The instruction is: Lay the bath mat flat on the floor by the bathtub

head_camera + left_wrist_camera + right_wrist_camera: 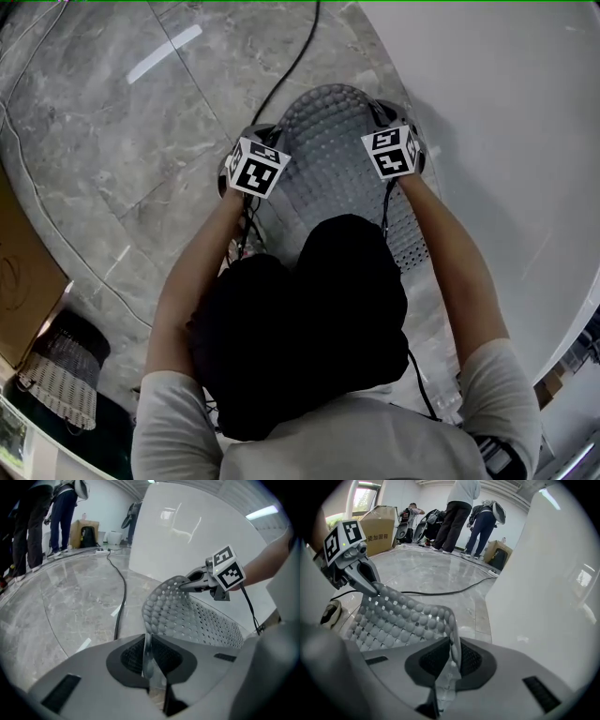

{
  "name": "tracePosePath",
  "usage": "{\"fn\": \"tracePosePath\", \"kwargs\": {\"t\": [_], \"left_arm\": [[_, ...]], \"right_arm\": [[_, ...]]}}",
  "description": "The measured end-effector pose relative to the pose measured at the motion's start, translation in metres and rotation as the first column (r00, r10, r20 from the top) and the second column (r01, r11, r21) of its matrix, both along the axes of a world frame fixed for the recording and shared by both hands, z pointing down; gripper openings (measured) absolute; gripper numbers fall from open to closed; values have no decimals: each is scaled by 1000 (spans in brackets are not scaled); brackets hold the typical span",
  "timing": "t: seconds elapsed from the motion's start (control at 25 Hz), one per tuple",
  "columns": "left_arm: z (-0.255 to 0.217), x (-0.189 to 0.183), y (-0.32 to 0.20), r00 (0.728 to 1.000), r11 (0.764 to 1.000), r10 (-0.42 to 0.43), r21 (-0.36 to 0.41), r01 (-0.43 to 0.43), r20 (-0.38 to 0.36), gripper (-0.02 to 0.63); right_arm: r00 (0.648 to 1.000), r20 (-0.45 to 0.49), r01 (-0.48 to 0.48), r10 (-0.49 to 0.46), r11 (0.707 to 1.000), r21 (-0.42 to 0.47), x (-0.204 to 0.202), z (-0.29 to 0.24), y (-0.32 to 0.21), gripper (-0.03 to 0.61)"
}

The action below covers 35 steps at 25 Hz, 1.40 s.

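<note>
Jaws: left gripper (149,665) is closed on one side edge of the bath mat (352,178), with the thin edge pinched between the ribbed pads. Right gripper (451,663) is clamped the same way on the opposite side edge. Both grips sit toward the mat's far, rounded end.

Mat: grey, translucent, studded with bumps and holes. In the head view its long axis runs away from the person, roughly along the white bathtub (506,141) wall on the right. The rounded end points away. The span between the two grippers bows upward in an arch and is not flat. The near end trails back toward the person, partly hidden under the head. Whether that end touches the floor (112,122) cannot be told.

Position: the mat is over grey marble tile, just beside the tub.

Containers: a woven basket (61,370) stands at lower left, well apart from the mat, its inside dark and its contents unreadable. A cardboard box (19,272) is just beside it, cut off by the picture's left edge.

Other: a black cable (291,66) runs across the tile beyond the mat. People (457,513) stand in the background.
</note>
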State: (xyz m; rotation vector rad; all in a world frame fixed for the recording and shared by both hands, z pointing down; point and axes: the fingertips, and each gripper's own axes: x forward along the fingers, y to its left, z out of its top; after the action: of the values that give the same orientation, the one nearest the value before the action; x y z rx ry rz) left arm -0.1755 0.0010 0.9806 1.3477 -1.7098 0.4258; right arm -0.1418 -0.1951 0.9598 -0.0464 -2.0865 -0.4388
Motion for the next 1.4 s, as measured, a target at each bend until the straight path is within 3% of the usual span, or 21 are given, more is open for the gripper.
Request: {"fn": "tracePosePath", "kwargs": {"t": [0.12, 0.56, 0.92, 1.08, 1.4], "left_arm": [[4, -6, 0, 1000, 1000, 12, -12, -12, 19, 32], [19, -13, 5, 997, 996, -66, -54, 68, 48, 41], [22, -10, 7, 992, 996, -31, -75, 40, 122, 44], [23, -14, 9, 987, 993, -70, -84, 82, 141, 61], [31, -21, 12, 983, 988, -107, -91, 121, 148, 94]], "right_arm": [[1000, 16, 4, -4, 1000, 7, -6, 4, 1, 29], [999, -7, 45, -44, 999, 18, -15, 15, -6, 29], [997, 0, 78, -78, 995, 65, -15, 17, -9, 32], [995, 16, 98, -100, 992, 80, -13, 15, -10, 38], [992, 3, 124, -124, 987, 100, -13, 15, -16, 101]]}}
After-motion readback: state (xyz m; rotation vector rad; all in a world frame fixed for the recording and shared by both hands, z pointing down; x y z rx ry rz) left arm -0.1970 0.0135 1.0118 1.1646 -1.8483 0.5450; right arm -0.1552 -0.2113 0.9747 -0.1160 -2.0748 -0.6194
